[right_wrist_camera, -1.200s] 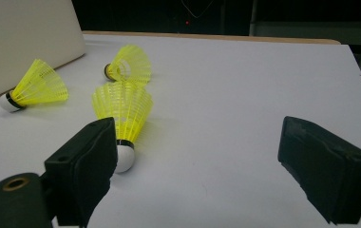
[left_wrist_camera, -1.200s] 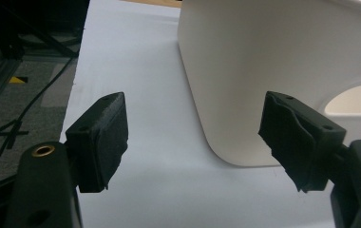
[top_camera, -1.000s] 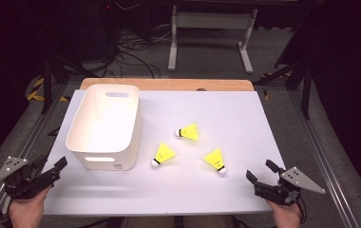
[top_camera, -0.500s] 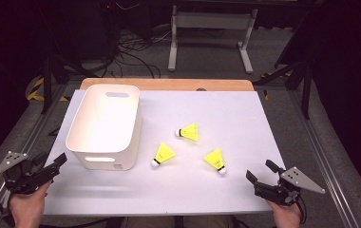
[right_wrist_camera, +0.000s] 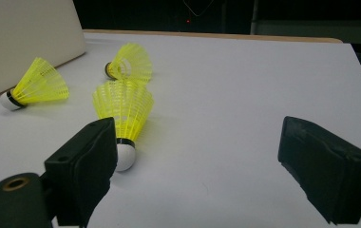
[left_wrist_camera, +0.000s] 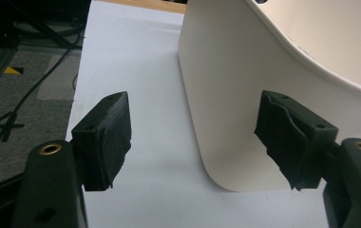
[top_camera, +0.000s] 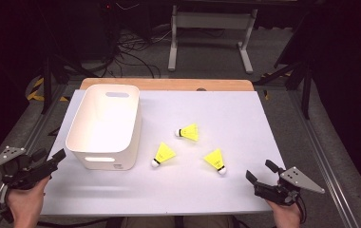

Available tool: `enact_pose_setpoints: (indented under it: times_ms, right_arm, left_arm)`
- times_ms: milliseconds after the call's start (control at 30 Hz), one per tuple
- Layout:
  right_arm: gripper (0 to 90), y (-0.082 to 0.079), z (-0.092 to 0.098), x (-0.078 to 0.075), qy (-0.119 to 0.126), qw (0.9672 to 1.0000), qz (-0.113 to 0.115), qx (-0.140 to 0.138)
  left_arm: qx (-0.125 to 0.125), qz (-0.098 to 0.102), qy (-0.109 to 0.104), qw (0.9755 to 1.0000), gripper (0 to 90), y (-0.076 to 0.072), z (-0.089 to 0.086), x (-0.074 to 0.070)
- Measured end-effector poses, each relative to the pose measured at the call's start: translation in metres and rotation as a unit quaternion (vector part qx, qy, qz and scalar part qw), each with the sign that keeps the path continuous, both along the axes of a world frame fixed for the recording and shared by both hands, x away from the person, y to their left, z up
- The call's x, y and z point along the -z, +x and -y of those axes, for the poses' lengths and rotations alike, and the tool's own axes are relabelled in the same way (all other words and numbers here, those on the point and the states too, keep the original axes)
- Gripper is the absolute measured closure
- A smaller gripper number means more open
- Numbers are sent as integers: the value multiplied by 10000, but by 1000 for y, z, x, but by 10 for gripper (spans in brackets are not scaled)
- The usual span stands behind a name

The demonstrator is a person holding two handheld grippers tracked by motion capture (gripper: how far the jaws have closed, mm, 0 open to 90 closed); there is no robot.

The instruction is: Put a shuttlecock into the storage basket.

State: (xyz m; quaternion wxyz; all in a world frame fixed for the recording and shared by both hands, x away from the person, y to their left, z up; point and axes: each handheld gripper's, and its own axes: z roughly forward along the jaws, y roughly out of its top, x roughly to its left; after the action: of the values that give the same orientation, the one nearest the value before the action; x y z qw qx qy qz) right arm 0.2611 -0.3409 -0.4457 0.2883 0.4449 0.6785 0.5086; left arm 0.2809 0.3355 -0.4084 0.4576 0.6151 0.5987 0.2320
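High view: right gripper jaws apart, empty. Nearest shuttlecock lies at its 10 o'clock, long axis diagonal, cork toward 5 o'clock. Left gripper jaws apart beside bin.

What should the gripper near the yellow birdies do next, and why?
Probably the right gripper should ease forward and to its left toward the nearest shuttlecock. Its jaws stand open and empty, and in the right gripper view that shuttlecock lies on its side just beyond the left jaw, not between them. The white bin waits nearby.
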Motion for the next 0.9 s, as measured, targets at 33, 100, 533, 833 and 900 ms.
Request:
enact_pose_setpoints:
  times_ms: [33, 100, 533, 833, 900]
  right_arm:
    - [137, 0, 0, 0, -3, 10000, 1, -2]
    - [137, 0, 0, 0, -5, 10000, -1, -4]
    - [137, 0, 0, 0, -11, 10000, -7, -3]
    - [137, 0, 0, 0, -14, 10000, -9, -5]
    - [137, 0, 0, 0, -18, 10000, -11, -4]
  left_arm:
    - [7, -7, -27, 10000, 287, 0, 0, -1]
    - [16, -11, -20, 10000, 289, 1, -1, -3]
    - [107, 51, -55, 9999, 272, 6, 2, -17]
    - [127, 114, -26, 9999, 263, 7, 2, -25]
    - [136, 121, -37, 9998, 263, 8, 3, -28]
